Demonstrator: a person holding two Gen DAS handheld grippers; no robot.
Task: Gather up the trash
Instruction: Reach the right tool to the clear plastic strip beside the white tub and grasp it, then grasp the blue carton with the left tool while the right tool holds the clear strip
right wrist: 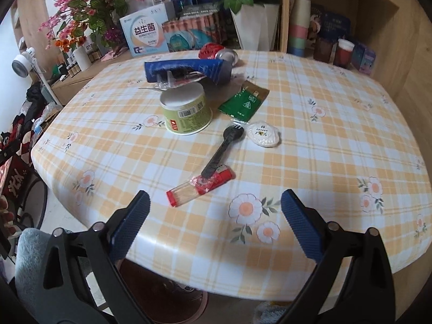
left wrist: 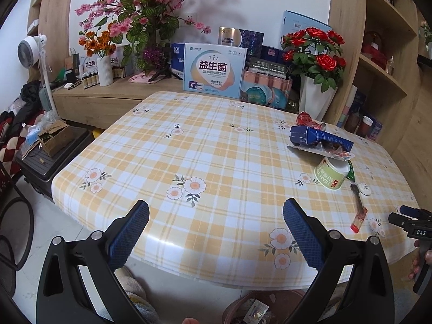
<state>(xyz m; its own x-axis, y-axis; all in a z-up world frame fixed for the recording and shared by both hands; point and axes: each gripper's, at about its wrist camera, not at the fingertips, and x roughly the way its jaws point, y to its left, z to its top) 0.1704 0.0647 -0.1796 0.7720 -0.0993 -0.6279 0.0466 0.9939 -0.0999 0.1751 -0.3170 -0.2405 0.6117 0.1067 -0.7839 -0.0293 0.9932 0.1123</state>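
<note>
While both jaws gape, right gripper (right wrist: 214, 205) nears wrapper (right wrist: 199, 183).

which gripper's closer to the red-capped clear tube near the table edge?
Right. The right gripper hangs open just short of the red-capped clear tube, which lies a little ahead of its left finger. The left gripper is open over bare tablecloth, with the tube well off to its right.

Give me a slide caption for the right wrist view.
Open right gripper nears a plastic-wrapped black spoon among trash on the checked tablecloth.
</note>
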